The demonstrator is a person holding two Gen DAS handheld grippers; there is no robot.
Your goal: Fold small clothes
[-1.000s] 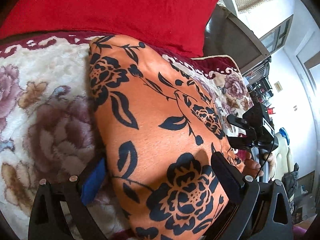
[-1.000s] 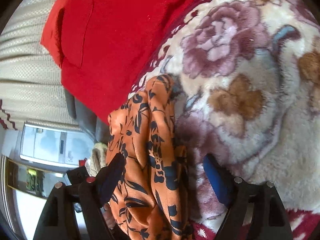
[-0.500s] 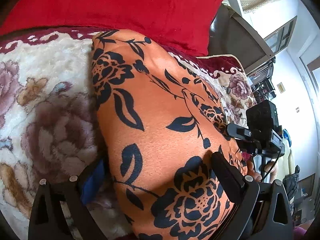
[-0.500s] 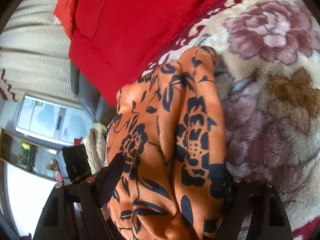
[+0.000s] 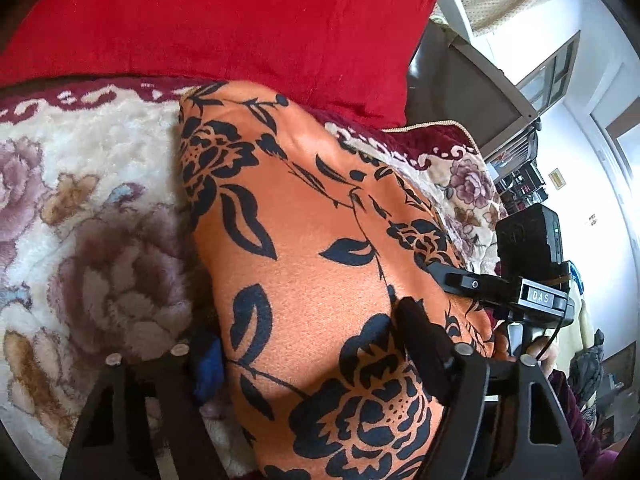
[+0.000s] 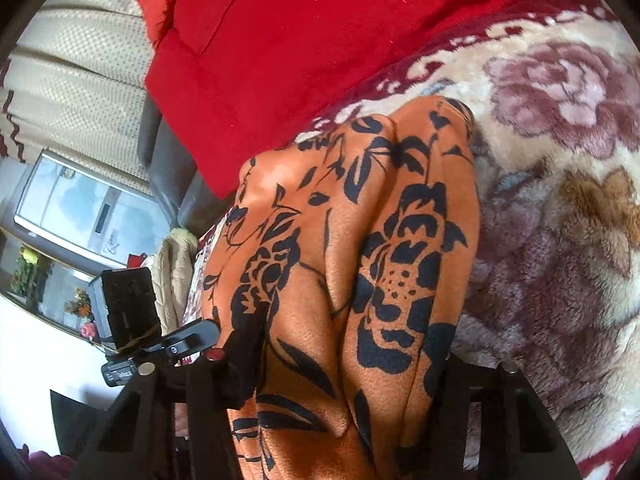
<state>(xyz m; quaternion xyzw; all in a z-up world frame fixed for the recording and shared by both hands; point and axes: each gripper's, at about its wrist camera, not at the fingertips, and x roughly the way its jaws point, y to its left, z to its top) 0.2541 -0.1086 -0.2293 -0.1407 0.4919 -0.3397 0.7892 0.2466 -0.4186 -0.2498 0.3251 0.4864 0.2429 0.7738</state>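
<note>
An orange garment with a black flower print (image 5: pixel 304 264) lies on a flowered fleece blanket (image 5: pixel 80 184). My left gripper (image 5: pixel 316 364) is shut on the garment's near edge, the cloth bunched between its jaws. My right gripper (image 6: pixel 344 364) is shut on the other end of the same garment (image 6: pixel 360 248), which hangs in thick folds between its jaws. The right gripper also shows at the right of the left wrist view (image 5: pixel 516 292), and the left gripper shows at the left of the right wrist view (image 6: pixel 160 344). The two grippers are close together.
A red cushion (image 5: pixel 224 20) lies behind the garment at the blanket's far edge, and shows in the right wrist view too (image 6: pixel 304 32). A dark chair (image 5: pixel 460 92) and shelves stand beyond the bed. Cream curtains (image 6: pixel 76 72) hang at the left.
Both grippers have closed in on the garment and come nearer each other. The cloth has bunched up and fills more of both views.
</note>
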